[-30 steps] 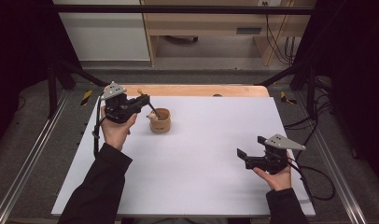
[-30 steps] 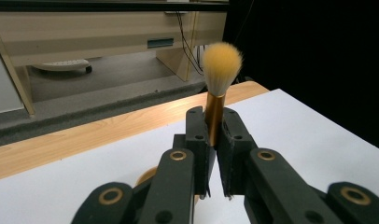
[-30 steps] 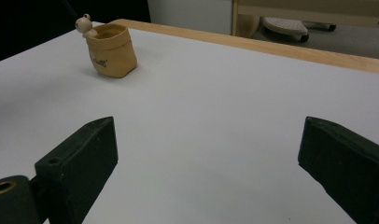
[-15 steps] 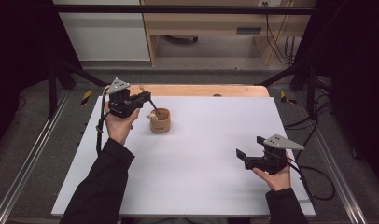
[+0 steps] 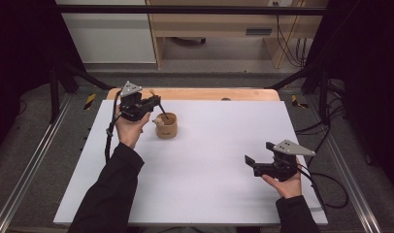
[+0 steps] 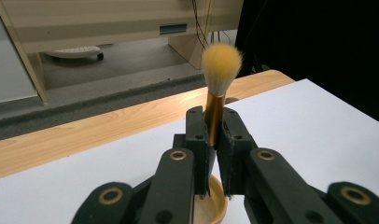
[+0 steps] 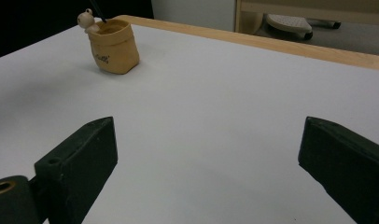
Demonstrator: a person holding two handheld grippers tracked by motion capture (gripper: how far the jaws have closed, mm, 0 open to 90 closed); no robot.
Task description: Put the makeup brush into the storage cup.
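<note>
So the makeup brush [image 6: 219, 88] is pinched by its gold ferrule in the left gripper [image 6: 214, 135], jaws clenched tight on it, yellow bristle tuft pointing up and away from the camera in the left gripper view. In the high view the dark handle end of the brush slants down into the little tan pot [image 5: 166, 125], which sits on the white counter [image 5: 209, 160] toward its far left part. You can see the pot's rim right under the jaws in the left gripper view too. The pot has a small figurine head [image 7: 86, 19] perched on its rim and some tiny lettering on the side, too small to read.

The left gripper sits just left of the pot, above it, held up by the left hand [image 5: 129, 132] in a black sleeve.

The right gripper [image 5: 257, 162] is well apart, near the right edge of the counter, jaws spread wide with nothing between them. A strip of bare wood [image 5: 209, 94] runs along the far edge of the counter.
</note>
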